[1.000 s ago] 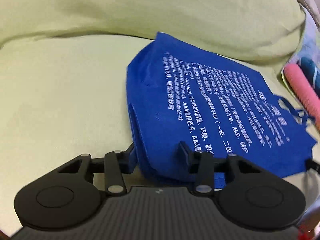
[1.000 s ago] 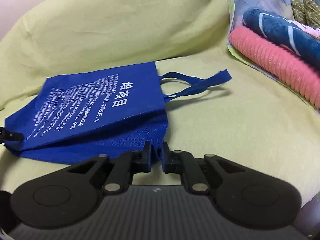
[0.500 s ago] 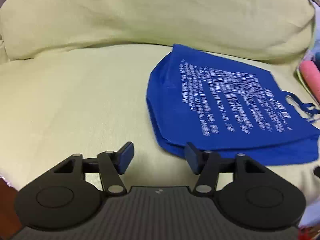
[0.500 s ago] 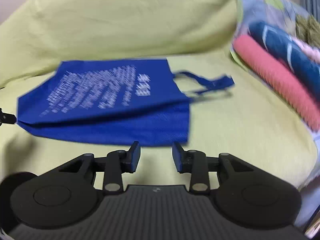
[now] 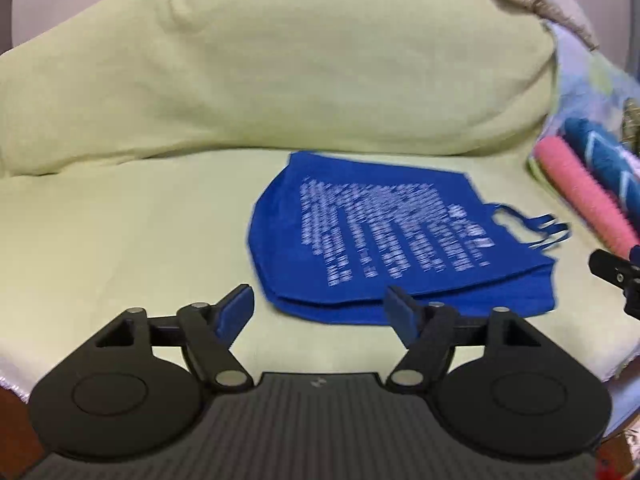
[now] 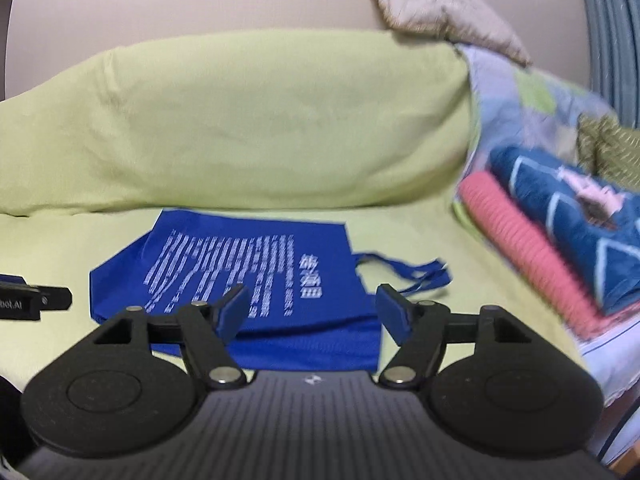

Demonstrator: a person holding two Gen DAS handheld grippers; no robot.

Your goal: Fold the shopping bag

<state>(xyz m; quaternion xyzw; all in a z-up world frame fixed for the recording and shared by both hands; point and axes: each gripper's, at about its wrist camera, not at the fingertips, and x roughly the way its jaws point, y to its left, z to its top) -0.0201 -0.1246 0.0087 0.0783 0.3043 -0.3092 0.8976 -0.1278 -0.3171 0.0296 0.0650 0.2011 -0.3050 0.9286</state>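
In the left wrist view, the left gripper (image 5: 318, 314) now hangs back from the flat blue non-woven shopping bag with white printed text (image 5: 384, 240), its fingers (image 5: 236, 312) spread wide and holding nothing, whereas a second ago they straddled the bag's near corner; half a second ago they had already let go and begun to withdraw. The bag lies folded over on itself, its upper layer resting on the lower along the near edge, with its blue loop handles (image 5: 532, 228) trailing off to the right. At the right edge of this view a black part of the right gripper (image 5: 616, 276) shows, clear of the bag. In the right wrist view, the right gripper (image 6: 312, 308) has likewise pulled away and stands released, fingers (image 6: 394, 314) parted, where a second ago they were pinched shut on the bag's near edge; the bag rests just beyond them. By my reading, one fold has just been laid down and both grippers are free to take the next one, perhaps tucking the handles in. The surface is a sofa seat under a pale yellow-green cloth cover (image 6: 400, 236), soft and likely to give under pressure, with a cushioned back (image 6: 260, 120) behind; to the right sits a pile of folded textiles, a pink ribbed one (image 6: 528, 248) below a dark blue patterned one (image 6: 568, 208).
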